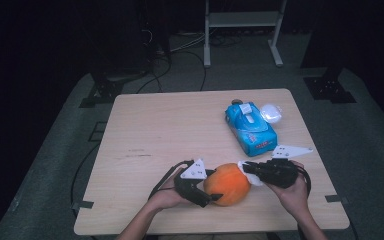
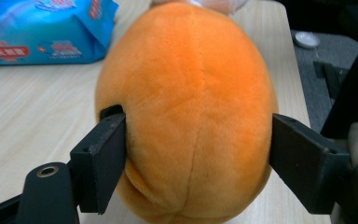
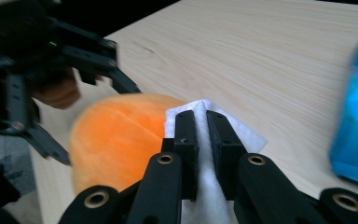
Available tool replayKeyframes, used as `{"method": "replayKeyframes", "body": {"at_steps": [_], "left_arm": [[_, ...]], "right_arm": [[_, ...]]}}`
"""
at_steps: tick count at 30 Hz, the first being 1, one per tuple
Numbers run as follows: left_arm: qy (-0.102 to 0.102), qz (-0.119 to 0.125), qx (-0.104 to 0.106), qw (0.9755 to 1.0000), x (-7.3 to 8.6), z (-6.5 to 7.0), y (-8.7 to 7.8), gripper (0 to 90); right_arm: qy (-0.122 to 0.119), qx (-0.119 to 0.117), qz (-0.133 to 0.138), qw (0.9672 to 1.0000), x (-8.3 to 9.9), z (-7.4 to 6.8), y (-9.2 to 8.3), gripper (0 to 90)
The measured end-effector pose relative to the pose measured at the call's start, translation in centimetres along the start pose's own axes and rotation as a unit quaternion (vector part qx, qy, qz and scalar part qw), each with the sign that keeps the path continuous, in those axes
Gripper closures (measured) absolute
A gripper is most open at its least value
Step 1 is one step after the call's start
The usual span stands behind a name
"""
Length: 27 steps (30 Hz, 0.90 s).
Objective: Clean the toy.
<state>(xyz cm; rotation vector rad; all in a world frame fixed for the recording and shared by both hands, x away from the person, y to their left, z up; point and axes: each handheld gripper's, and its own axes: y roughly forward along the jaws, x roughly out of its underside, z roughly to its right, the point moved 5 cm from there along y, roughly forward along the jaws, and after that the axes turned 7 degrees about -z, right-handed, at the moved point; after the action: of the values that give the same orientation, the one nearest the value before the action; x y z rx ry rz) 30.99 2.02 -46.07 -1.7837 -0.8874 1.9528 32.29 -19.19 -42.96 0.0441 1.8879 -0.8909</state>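
In the left gripper view the blue wipes pack (image 2: 42,32) is cut off by the top and left edges, its print too blurred to read. The orange plush ball (image 2: 186,112) runs off the bottom edge there. In the right gripper view the white wipe (image 3: 205,163) disappears behind the right hand-held gripper (image 3: 201,119), and the pack at the right edge is a blur.

Both forearms enter from the bottom edge of the high view. The left gripper (image 1: 206,192) sits low and centre-left, its jaws spread wide and pressed against either flank of the orange plush toy (image 1: 228,184). The right gripper (image 1: 244,167) — low, right of centre — points leftward, its jaws pinched together on a white wipe (image 3: 204,154).
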Motion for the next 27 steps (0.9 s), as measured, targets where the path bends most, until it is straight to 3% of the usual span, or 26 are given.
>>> {"method": "replayKeyframes", "body": {"at_steps": [2,5,9,12,15,18,20,23,27], "left_arm": [[0.01,-0.005,0.005,0.9999,0.1,0.2,0.1,22.4],[0.012,-0.007,0.006,0.9999,0.2,0.1,-0.1,22.9],[0.005,0.006,0.012,0.9999,0.3,-0.1,-0.2,23.3],[0.006,0.016,0.016,0.9997,0.0,0.1,-0.2,22.4],[0.022,0.004,0.011,0.9997,-0.4,0.8,0.1,22.6],[0.024,0.003,0.011,0.9996,-0.6,1.1,0.2,21.4],[0.01,0.005,0.004,0.9999,-0.5,0.5,0.1,18.0],[-0.025,0.008,0.002,0.9996,-0.3,-0.4,0.0,12.6],[-0.003,0.011,0.002,0.9999,-0.4,0.0,0.1,22.3]], "right_arm": [[-0.011,-0.015,0.002,0.9998,-0.4,-1.0,0.3,82.4],[-0.031,-0.017,-0.006,0.9993,-0.7,-1.7,0.6,82.4],[-0.014,-0.005,-0.008,0.9999,-0.1,-0.3,0.2,82.4],[0.01,-0.011,-0.008,0.9999,0.4,0.7,0.0,82.4],[0.013,-0.015,-0.01,0.9998,0.2,0.4,0.0,82.6],[-0.003,-0.025,-0.007,0.9997,-0.4,-0.8,0.5,82.6],[-0.017,-0.025,-0.011,0.9995,-0.6,-1.3,0.6,82.6],[-0.012,-0.035,-0.012,0.9993,-0.5,-0.9,0.5,82.5],[0.01,-0.026,-0.012,0.9995,0.0,0.7,0.0,82.5]]}}
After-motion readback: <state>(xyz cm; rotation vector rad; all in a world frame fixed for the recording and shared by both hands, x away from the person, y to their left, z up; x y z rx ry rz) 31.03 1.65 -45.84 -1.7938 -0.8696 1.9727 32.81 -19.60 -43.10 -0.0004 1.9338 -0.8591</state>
